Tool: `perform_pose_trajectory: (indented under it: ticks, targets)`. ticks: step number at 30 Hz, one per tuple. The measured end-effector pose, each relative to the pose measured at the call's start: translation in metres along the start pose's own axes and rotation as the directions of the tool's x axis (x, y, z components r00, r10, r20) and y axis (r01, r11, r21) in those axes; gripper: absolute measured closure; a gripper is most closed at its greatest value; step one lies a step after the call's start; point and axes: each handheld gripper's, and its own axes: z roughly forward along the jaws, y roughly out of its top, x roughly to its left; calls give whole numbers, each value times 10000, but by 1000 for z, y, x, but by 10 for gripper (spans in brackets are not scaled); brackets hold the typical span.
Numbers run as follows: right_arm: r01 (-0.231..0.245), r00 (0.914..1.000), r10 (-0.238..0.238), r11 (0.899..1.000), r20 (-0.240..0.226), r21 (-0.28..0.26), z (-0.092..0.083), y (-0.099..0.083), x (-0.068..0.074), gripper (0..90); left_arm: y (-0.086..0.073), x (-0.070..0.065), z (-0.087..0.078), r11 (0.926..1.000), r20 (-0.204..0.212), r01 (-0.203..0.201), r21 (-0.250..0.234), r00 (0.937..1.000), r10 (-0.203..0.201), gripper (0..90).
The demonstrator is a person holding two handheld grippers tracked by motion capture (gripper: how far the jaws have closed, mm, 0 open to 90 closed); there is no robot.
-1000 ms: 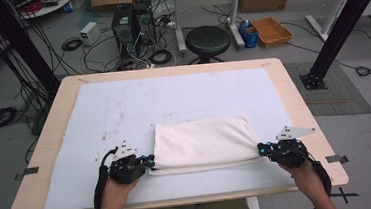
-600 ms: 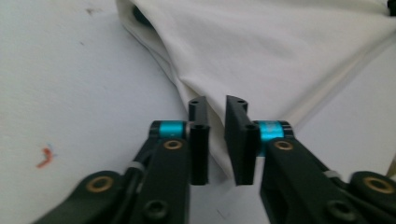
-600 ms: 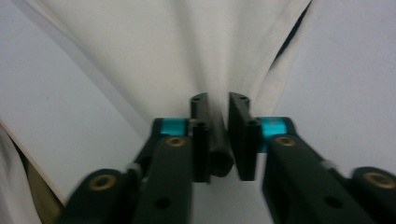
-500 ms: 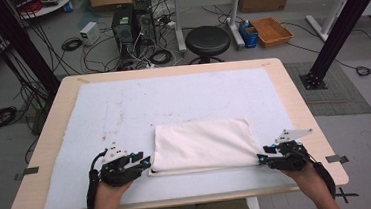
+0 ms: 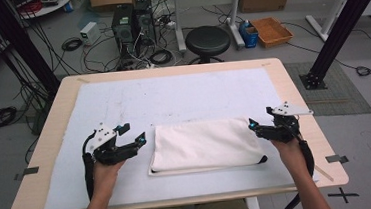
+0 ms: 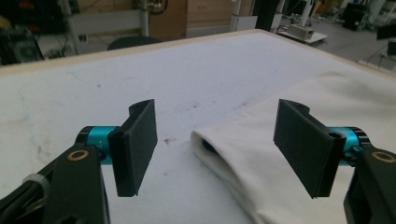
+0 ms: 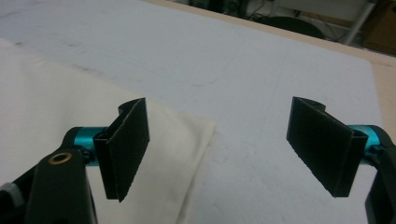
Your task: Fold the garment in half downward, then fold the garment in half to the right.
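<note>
Both grippers are sitting wide open right now, nothing pinched in either one. A second ago each was clamped on an end of the cloth; since then the jaws have just been opening and both hands are backing off from it.

The left gripper is hanging off the cloth's left edge with a bare strip of mat between them. Its own view has the two black jaws spread far apart, and the folded corner of the cloth is lying on the mat ahead, between and past the jaws, with no pad pressing on it. Earlier this gripper was right at the left edge of the cloth; now it's clearly farther left and a bit up the table.

The right gripper is hovering just beside the cloth's right edge, much closer than the left one is to its side. In the right gripper view the jaws are equally wide, the left jaw hanging over the cloth's corner and the right one over bare mat.

The cloth itself is lying flat as a folded cream rectangle on the white mat, toward the near side of the wooden table, about middle left to right. It looks like it's staying where it was a second ago.
</note>
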Motion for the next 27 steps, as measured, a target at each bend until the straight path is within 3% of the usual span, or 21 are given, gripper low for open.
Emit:
perform_pose_trajectory:
  ticks: [1, 4, 6, 7, 8, 11, 17, 27]
  targets:
    - [-72, 9999, 72, 10000, 129, 9, 3, -3, -2, 211, -3, 1, -1, 10000, -66, -21, 32, 10000, 21, 303]
    - [-274, 9995, 272, 9995, 131, 171, 3, -11, -7, 211, -7, 9, -7, 9983, 52, 576, -17, 9983, -576, 302]
    - [-343, 9994, 341, 9993, 113, 163, 1, -13, -10, 211, -7, 11, -10, 9977, 11, 666, -81, 9978, -666, 302]
    - [-387, 9991, 384, 9992, 182, 113, -2, -14, -12, 211, -7, 15, -14, 9951, -74, 969, -217, 9953, -971, 302]
    - [-595, 9981, 595, 9982, 155, -50, -10, -16, -19, 211, -7, 16, -15, 9949, -97, 986, -192, 9951, -988, 292]
    - [-576, 9983, 577, 9983, 115, -126, -17, -20, -24, 211, -8, 15, -16, 9942, -161, 1069, -102, 9941, -1070, 291]
    - [-832, 9964, 831, 9965, 186, 42, -17, -26, -32, 211, -9, 11, -11, 9946, -217, 1020, 203, 9946, -1015, 283]
    - [-755, 9971, 754, 9971, 116, 104, -15, -25, -28, 211, -9, 6, -8, 9935, -172, 1017, 513, 9947, -1009, 283]
